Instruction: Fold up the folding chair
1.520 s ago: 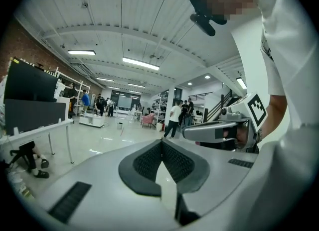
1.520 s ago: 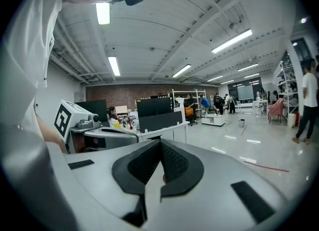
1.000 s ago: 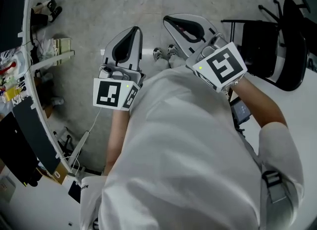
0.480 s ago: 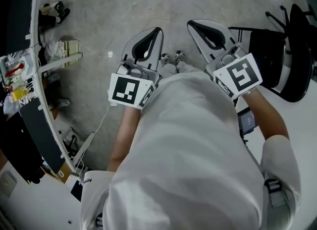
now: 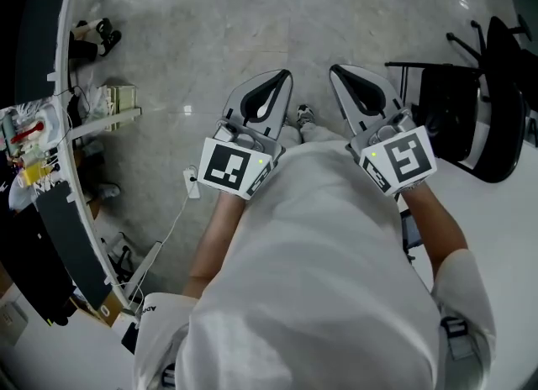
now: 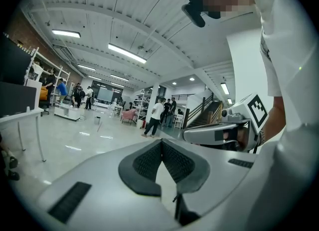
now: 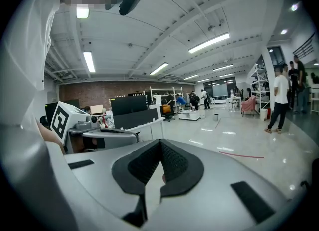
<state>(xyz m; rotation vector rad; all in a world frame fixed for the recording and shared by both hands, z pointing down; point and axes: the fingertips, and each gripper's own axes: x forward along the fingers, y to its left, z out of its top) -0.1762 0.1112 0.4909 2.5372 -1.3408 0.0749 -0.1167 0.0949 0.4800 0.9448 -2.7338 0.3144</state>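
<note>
Left claw (image 5: 277,86) and right claw (image 5: 349,81) are both pinched shut on nothing and have just drifted a bit over the floor (image 5: 336,10); chair (image 5: 458,115) still looks unfolded, off to my right, well apart from both; so folding hasn't started, I reckon.
</note>
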